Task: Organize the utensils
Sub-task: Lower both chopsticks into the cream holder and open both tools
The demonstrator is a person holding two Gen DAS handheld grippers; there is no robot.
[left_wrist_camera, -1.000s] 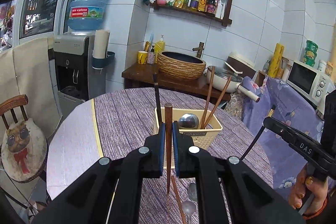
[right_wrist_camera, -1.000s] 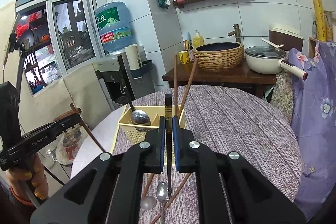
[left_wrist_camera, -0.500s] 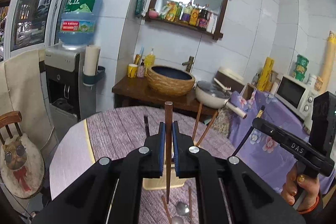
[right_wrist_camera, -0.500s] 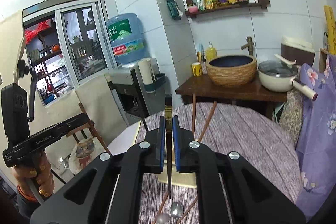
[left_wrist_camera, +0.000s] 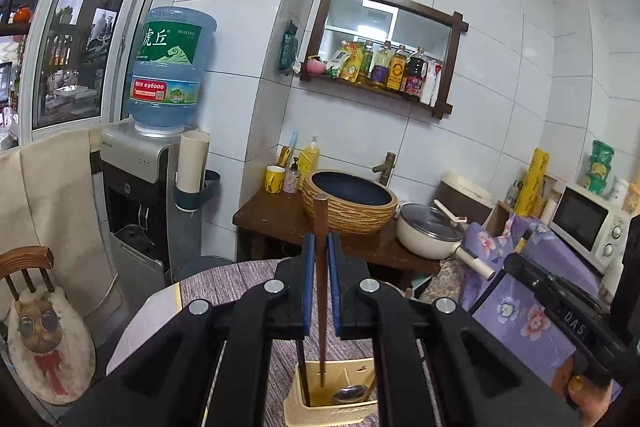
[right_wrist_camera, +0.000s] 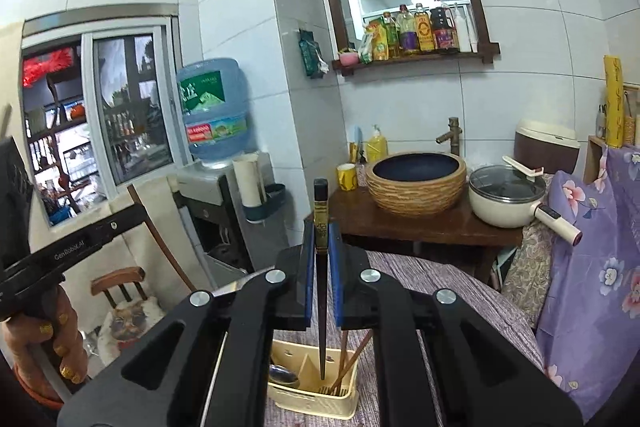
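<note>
Black chopstick (right_wrist_camera: 321, 267), right view only

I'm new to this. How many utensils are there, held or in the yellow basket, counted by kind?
Chopsticks: 4 (brown chopstick in left gripper, dark chopstick in right gripper, two chopsticks in the basket)
Spoon: 1, in the basket
Total: 5

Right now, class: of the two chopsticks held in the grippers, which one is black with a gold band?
The chopstick in the right gripper; the left gripper holds a plain brown chopstick.
</note>
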